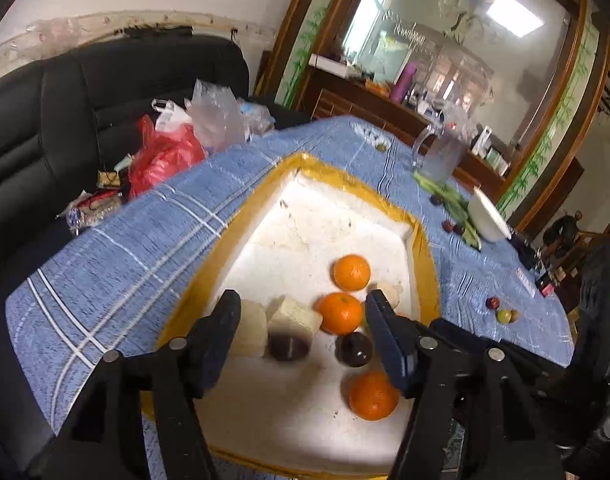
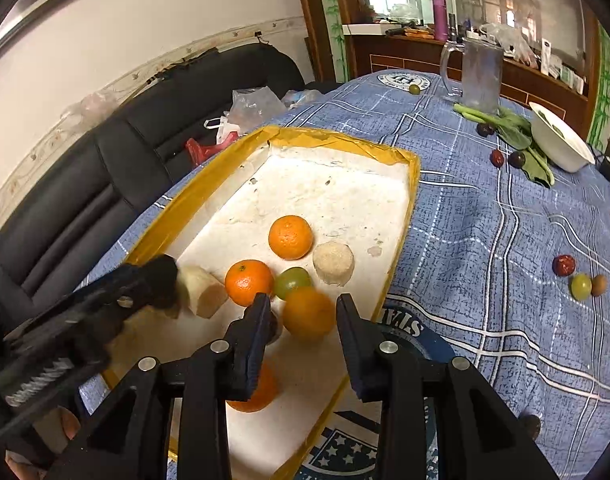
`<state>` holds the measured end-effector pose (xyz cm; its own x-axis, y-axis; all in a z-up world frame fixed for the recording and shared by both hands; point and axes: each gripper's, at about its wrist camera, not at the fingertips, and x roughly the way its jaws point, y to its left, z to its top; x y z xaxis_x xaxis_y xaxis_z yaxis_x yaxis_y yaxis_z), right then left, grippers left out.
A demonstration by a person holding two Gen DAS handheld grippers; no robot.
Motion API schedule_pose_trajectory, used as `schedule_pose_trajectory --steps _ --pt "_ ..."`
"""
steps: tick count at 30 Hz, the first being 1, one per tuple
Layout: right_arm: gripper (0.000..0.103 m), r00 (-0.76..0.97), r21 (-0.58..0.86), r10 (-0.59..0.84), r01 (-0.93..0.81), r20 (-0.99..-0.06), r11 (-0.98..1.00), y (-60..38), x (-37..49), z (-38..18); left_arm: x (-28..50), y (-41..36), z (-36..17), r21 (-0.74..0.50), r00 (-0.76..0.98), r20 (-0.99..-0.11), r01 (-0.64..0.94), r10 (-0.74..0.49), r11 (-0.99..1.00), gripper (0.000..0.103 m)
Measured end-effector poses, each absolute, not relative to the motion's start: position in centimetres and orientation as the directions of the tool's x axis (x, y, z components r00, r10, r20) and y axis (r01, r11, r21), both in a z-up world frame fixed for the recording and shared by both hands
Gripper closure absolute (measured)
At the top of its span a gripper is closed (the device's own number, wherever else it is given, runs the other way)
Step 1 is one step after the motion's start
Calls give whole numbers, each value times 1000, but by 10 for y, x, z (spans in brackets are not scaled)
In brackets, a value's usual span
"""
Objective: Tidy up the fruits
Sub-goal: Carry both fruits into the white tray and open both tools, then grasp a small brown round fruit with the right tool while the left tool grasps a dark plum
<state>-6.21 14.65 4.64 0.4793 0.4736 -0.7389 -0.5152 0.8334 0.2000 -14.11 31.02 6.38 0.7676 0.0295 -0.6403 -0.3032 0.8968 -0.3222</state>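
A white foam tray with yellow tape rim (image 1: 265,184) (image 2: 345,140) lies on the blue checked tablecloth. In it lie several oranges (image 1: 351,272) (image 2: 290,237), pale cut chunks (image 1: 293,314) (image 2: 333,263), a green fruit (image 2: 292,282) and a dark round fruit (image 1: 353,349). My left gripper (image 1: 303,306) is open above the chunks and dark fruit; it also shows in the right wrist view (image 2: 161,280). My right gripper (image 2: 303,306) is open, its fingers either side of a blurred orange (image 2: 309,313), not gripping it.
Loose small fruits lie on the cloth at right (image 2: 564,265) (image 2: 581,286) (image 1: 493,303). A white bowl (image 2: 561,142), leafy greens (image 2: 517,128) and a glass jug (image 2: 481,74) stand at the far side. A black sofa (image 1: 85,100) with plastic bags (image 1: 165,156) is at left.
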Motion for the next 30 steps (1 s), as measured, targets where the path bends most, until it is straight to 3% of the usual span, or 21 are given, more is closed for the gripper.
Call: schedule_pose_trajectory --steps 7,14,21,30 --pt "54 545 202 472 -481 -693 853 115 -81 69 -151 296 80 -331 789 -614 -263 5 906 32" --pt "54 598 189 426 -419 -679 888 47 -97 84 -155 261 93 -301 800 -599 -174 -44 938 28" --pt "55 676 179 271 -203 -685 963 -61 -89 87 -158 228 101 -277 804 -589 -108 -80 955 28" --pt "55 648 258 266 -110 -714 960 -121 -78 62 -135 164 90 -239 742 -645 31 -183 970 29"
